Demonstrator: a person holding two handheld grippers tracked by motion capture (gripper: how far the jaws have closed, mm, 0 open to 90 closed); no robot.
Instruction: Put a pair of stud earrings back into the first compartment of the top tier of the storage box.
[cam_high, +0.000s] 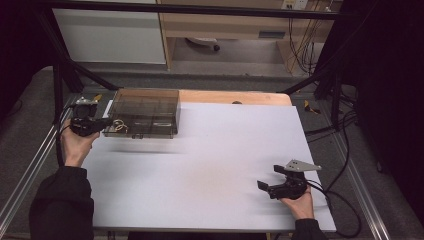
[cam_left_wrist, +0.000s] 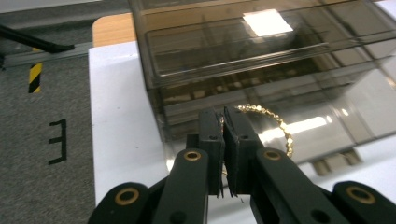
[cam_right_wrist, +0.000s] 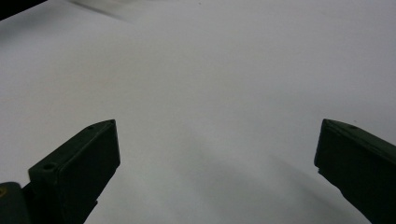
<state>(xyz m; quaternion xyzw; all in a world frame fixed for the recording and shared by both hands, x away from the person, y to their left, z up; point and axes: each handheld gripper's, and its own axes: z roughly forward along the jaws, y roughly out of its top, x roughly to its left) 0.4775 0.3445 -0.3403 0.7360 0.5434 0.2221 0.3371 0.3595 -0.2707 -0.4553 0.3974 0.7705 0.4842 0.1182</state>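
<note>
Beside box (cam_left_wrist: 261, 56), floor mark (cam_left_wrist: 58, 141) (unreadable)

A thin gold beaded bracelet (cam_left_wrist: 275, 125) is pinched at its near edge between the closed jaws of the left tool (cam_left_wrist: 223, 122). Its loop hangs just in front of the smoky transparent box (cam_left_wrist: 261, 60), against the box's lower front wall.

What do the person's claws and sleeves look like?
Both claws are black. The left claw has two flat black fingers on arms with brass-coloured rivets. The right claw carries a grey three-cornered plate on top and trails a black cable. The person wears dark sleeves.
</note>
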